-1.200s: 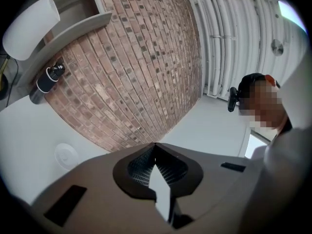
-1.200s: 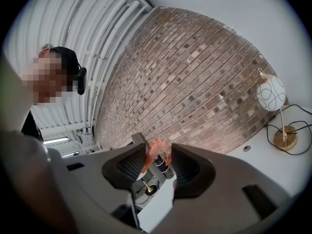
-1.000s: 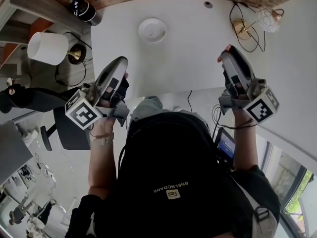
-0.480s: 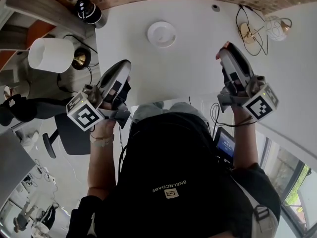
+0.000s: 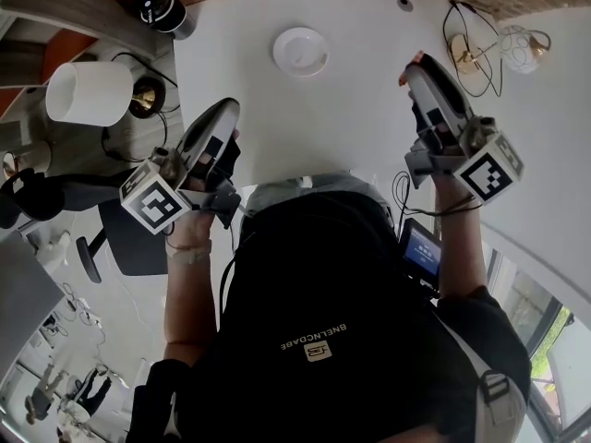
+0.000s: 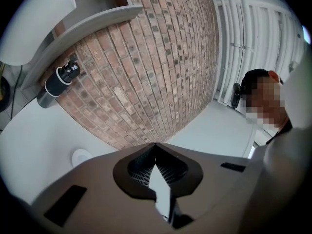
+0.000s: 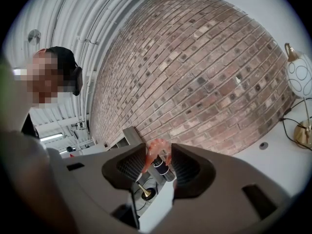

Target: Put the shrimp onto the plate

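A small round white plate [image 5: 300, 51] lies at the far middle of the white table [image 5: 369, 127]; in the left gripper view the plate [image 6: 80, 156] shows low at the left. My right gripper [image 5: 413, 68] hovers over the table to the right of the plate, shut on a curled orange shrimp [image 7: 157, 151], whose tip peeks out at the jaw ends [image 5: 423, 60]. My left gripper [image 5: 225, 111] is held near the table's left edge, nearer than the plate, jaws closed together [image 6: 155, 146] with nothing in them.
A black speaker [image 5: 157, 7] stands at the far left corner, a white lampshade [image 5: 88, 90] left of the table. A gold lamp with glass globe [image 5: 522, 49] and looped cable sit far right. A brick wall [image 6: 161, 62] backs the table. A person stands in the background.
Both grippers stay in nearly the same places; the right one, still holding the shrimp, sits slightly farther up the table. The head view has shifted a little.
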The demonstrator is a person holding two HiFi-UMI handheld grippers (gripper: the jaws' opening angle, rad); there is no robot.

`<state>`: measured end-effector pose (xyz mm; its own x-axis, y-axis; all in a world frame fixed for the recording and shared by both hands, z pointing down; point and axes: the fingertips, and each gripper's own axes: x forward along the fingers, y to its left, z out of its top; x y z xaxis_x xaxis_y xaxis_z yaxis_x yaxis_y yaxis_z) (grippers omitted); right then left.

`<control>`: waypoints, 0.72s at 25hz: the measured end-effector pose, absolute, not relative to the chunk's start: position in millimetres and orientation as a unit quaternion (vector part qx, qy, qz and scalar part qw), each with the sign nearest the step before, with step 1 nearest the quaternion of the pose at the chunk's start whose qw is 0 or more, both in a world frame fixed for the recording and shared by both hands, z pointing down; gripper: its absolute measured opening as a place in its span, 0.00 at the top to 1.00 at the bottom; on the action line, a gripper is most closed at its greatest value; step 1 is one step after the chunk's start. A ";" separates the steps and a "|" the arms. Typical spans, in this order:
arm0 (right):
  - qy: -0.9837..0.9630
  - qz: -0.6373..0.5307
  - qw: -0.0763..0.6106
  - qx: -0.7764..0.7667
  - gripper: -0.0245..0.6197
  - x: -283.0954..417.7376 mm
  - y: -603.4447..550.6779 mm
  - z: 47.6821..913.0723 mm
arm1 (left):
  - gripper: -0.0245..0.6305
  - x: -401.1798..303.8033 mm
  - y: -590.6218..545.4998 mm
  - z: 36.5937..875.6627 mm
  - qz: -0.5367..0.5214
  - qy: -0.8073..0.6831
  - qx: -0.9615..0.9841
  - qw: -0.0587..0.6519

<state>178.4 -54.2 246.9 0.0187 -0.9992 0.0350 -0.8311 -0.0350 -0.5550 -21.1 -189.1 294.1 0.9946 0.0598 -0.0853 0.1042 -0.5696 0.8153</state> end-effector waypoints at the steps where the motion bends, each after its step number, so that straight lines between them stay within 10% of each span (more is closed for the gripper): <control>1: 0.671 -0.217 0.194 -0.682 0.70 181.2 -56.4 247.7 | 0.97 -20.1 -189.3 294.1 -0.024 0.040 0.887 0.460; 18: 0.726 -0.252 0.163 -0.619 0.70 225.2 -99.2 266.6 | 0.97 -15.9 -177.7 295.7 -0.050 -0.065 0.883 0.463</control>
